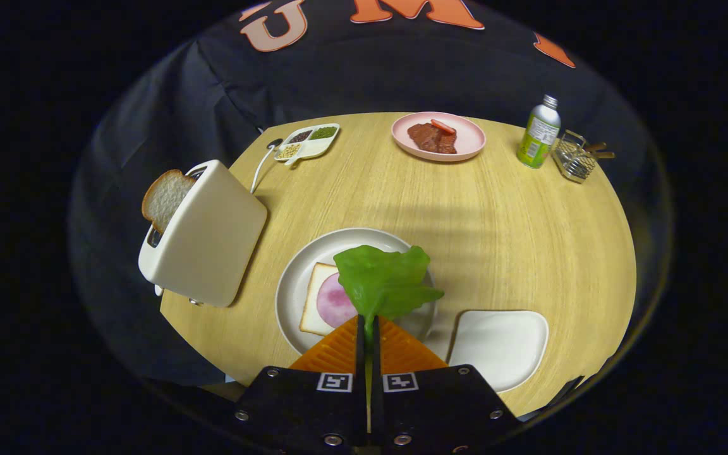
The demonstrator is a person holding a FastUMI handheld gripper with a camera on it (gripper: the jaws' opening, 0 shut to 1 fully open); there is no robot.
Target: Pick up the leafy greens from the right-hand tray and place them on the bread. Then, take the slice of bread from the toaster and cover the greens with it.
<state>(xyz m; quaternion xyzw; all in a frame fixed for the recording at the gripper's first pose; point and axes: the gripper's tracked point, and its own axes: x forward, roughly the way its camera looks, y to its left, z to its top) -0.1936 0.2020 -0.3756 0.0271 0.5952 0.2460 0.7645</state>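
Observation:
My gripper (368, 325) is shut on the stem of a green lettuce leaf (384, 279), which hangs above the round white plate (294, 278). On that plate lies a slice of bread (315, 297) topped with a pink round of ham (333, 302); the leaf covers their right part. Left of the plate stands a cream toaster (209, 234) with a slice of bread (165, 197) sticking out of its slot. To the right of the fingers sits the white tray (503, 344), bare.
At the far side of the round wooden table (528, 240) are a pink plate with meat (438, 136), a divided dish of beans and seeds (308, 143), a green bottle (539, 133) and a wire basket (576, 157). A white cord (261, 164) runs from the toaster.

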